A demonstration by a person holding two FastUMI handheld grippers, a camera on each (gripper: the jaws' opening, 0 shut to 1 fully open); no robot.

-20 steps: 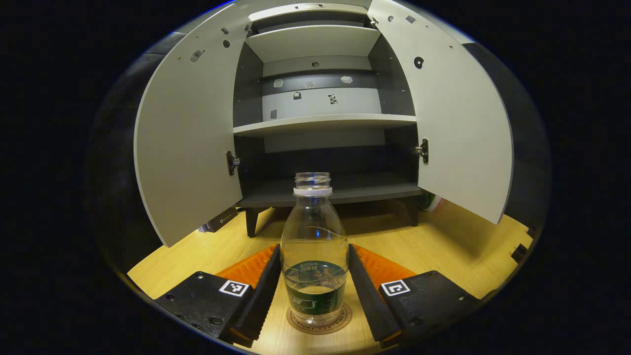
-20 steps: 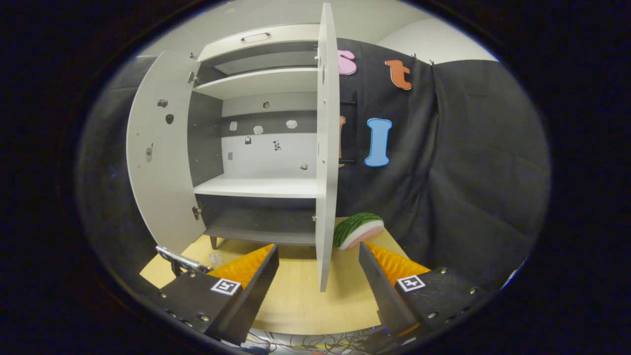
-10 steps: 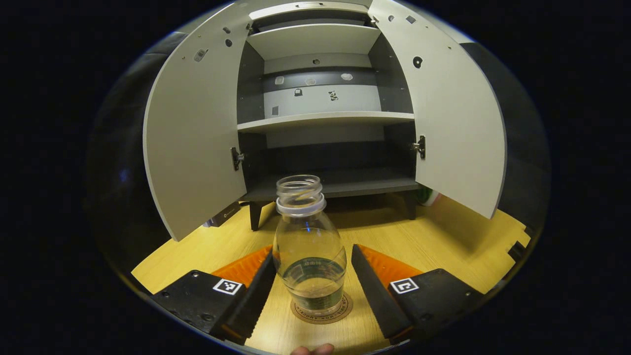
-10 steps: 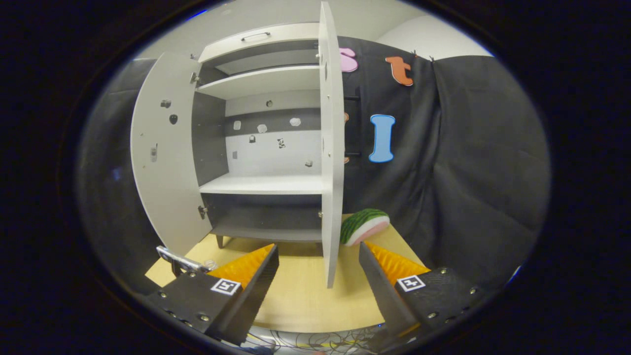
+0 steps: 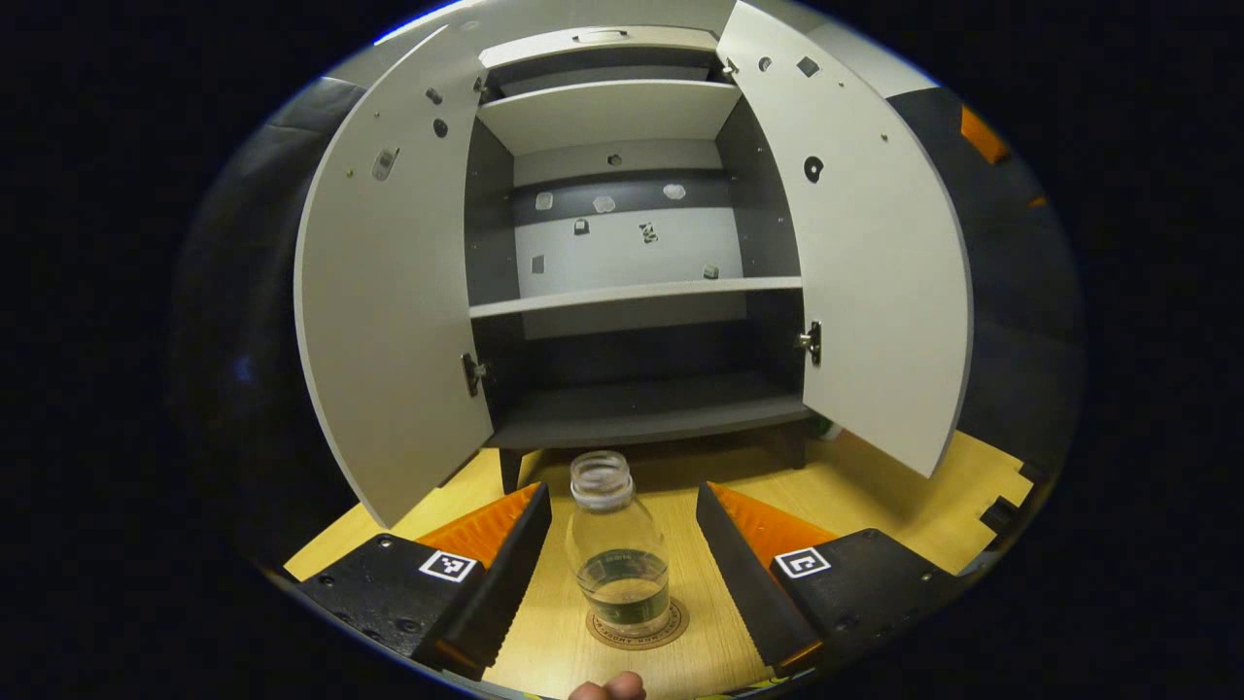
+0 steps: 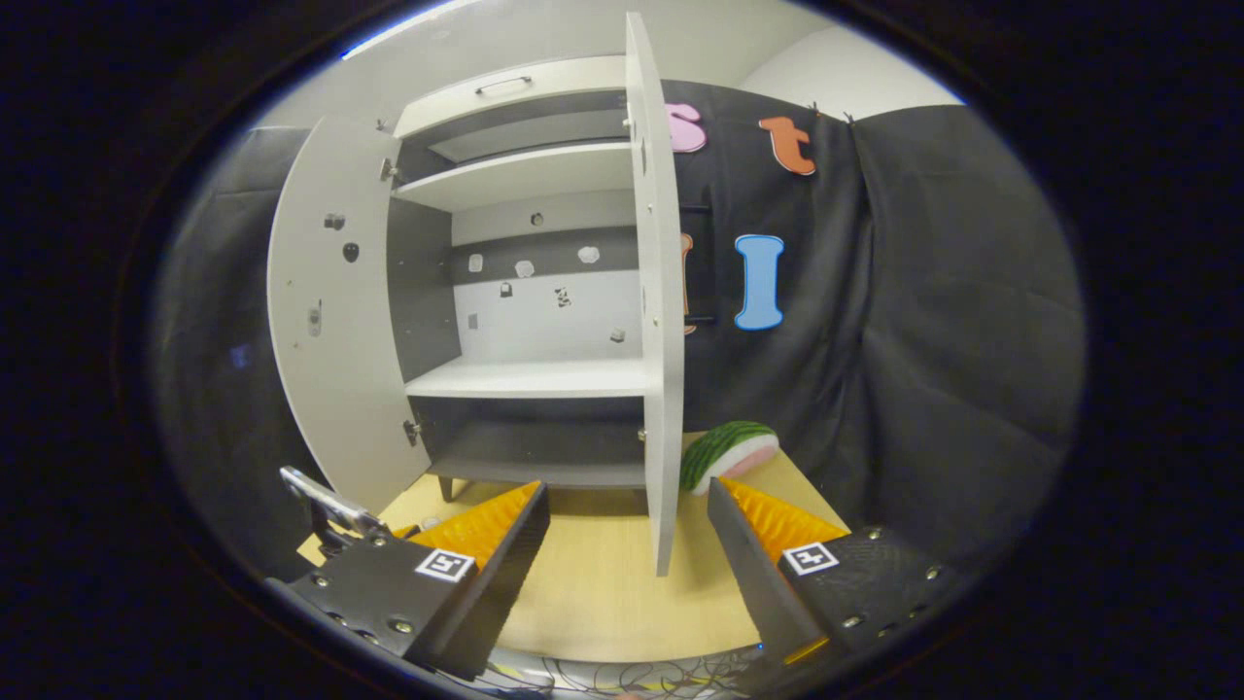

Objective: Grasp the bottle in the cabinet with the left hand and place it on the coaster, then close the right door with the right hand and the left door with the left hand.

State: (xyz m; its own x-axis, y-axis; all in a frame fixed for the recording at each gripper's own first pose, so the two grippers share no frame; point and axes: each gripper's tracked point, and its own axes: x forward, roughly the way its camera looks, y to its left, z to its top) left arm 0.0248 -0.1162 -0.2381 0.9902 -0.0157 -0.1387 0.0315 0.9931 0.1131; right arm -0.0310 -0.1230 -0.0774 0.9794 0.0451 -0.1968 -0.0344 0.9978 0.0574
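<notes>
on the coaster, upright bottle, apart from spread fingers

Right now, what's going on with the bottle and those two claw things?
Left gripper open, clear of bottle. Bottle upright on coaster. Right gripper open, facing right door. Both doors open.

- The left gripper has let go of the bottle; its jaws now stand apart, drawn back from it
- The bottle stands free on the coaster
</notes>
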